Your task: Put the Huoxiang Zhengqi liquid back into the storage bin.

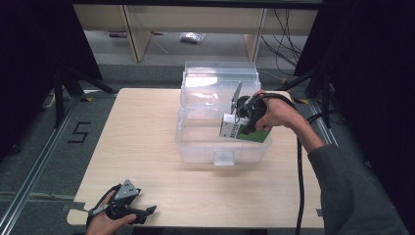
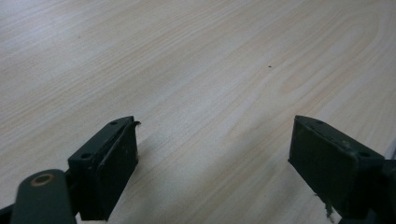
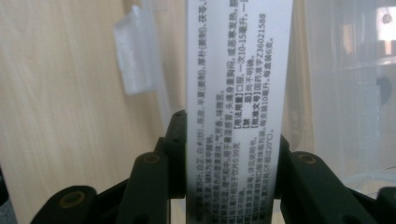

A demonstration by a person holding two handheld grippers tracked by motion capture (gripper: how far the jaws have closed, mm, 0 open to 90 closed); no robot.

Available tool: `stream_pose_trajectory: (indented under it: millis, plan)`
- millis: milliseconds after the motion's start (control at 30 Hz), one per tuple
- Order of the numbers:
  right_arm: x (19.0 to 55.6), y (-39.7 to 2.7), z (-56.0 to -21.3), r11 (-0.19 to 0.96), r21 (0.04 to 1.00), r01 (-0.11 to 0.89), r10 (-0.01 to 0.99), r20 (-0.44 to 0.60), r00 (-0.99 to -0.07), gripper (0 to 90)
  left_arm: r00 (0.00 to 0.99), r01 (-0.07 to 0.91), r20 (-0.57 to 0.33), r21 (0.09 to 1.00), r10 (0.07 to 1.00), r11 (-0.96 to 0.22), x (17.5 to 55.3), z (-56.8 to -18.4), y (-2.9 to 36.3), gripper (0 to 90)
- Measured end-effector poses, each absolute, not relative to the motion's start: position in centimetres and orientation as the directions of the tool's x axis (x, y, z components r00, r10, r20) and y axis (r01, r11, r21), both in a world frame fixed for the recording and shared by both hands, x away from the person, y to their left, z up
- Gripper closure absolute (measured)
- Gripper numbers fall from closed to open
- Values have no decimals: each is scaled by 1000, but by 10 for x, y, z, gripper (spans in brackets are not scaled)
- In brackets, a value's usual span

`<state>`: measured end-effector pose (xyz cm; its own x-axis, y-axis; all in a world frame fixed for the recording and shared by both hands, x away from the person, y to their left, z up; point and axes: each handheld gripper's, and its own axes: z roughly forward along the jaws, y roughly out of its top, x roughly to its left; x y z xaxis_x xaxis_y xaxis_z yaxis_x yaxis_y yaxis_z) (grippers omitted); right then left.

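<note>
Light wooden table (image 1: 147, 147); clear plastic storage bin (image 1: 195, 142) standing at its far centre, lid (image 1: 220, 73) tipped open behind it; a latch tab (image 1: 224, 157) shows on the bin's near wall.

Right gripper (image 1: 244, 117): held in the person's right hand (image 1: 274, 111) over the right part of the bin; jaws clamped on a green-and-white carton (image 1: 244, 131); in the right gripper view the carton's white printed face (image 3: 238, 93) stands upright between the two jaws, which press against both its sides; the carton sits at the bin's rim, whether it touches the bin floor cannot be told.

Left gripper (image 1: 147, 211): held in the left hand (image 1: 105, 220) at the table's near left corner, well apart from the bin; in the left gripper view (image 2: 215, 154) its jaws stand wide apart over bare wood, nothing between them.
</note>
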<state>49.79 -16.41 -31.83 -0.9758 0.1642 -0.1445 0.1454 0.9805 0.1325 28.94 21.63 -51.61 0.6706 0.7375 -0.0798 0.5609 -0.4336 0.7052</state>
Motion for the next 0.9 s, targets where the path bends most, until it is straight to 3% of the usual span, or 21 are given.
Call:
stream_pose_trajectory:
  millis: [100,267,400,467,667,800,900]
  plan:
    - [505,-168,-325,976,113,184,198,-134,-971,647,670,561,-79,705,738,-433,289,-516,216,150]
    - [514,-172,-340,987,87,138,151,-167,-974,647,673,560,-79,704,735,-437,289,-516,216,150]
    - [514,-175,-349,981,73,182,191,-141,-971,646,671,563,-78,701,737,-438,289,-516,216,150]
    - [520,-176,-355,989,90,117,129,-143,-981,646,668,567,-82,700,740,-434,289,-516,216,150]
    - [519,-176,-370,983,58,173,178,-110,-978,645,674,563,-80,700,735,-440,289,-516,217,150]
    - [523,-180,-378,990,68,127,134,-118,-984,645,672,564,-75,697,737,-443,289,-517,216,150]
    - [522,-181,-381,986,54,156,161,-97,-982,645,667,567,-80,699,740,-436,289,-517,216,150]
